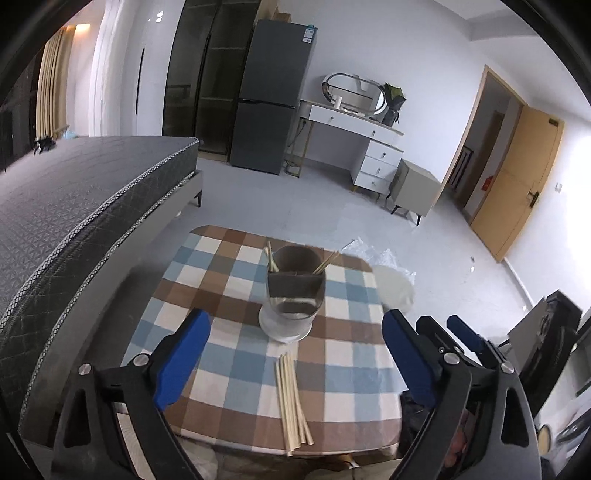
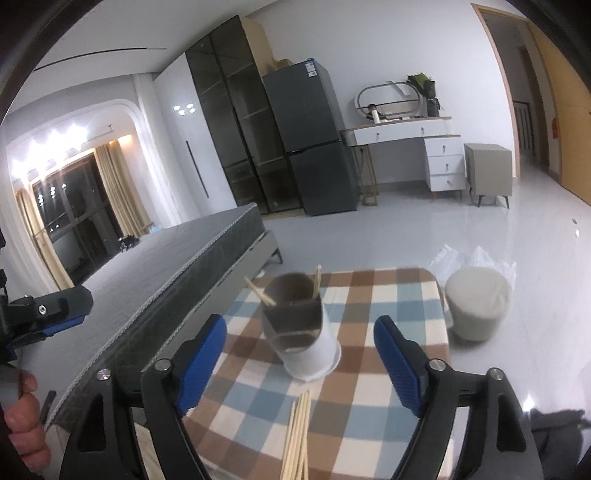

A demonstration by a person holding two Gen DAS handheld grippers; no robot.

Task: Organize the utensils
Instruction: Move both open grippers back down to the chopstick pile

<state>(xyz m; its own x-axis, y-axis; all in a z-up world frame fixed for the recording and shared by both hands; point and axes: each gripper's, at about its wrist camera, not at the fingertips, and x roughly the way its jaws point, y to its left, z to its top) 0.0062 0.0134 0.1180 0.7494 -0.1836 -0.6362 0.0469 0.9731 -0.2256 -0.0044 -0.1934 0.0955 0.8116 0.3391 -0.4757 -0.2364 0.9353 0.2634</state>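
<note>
Wooden chopsticks [image 1: 293,402] on checked cloth [image 1: 236,354] between both grippers' wide-open, empty fingers [image 1: 183,354].

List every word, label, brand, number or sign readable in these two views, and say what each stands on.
None can be read.
Blue-and-white sticker on the tall dark grey fridge: print too small and blurred.
Small red sign on the wooden door: only a red patch, illegible.
Grey-and-white divided utensil holder cup, wooden chopsticks, checked tablecloth: no text visible.
</note>
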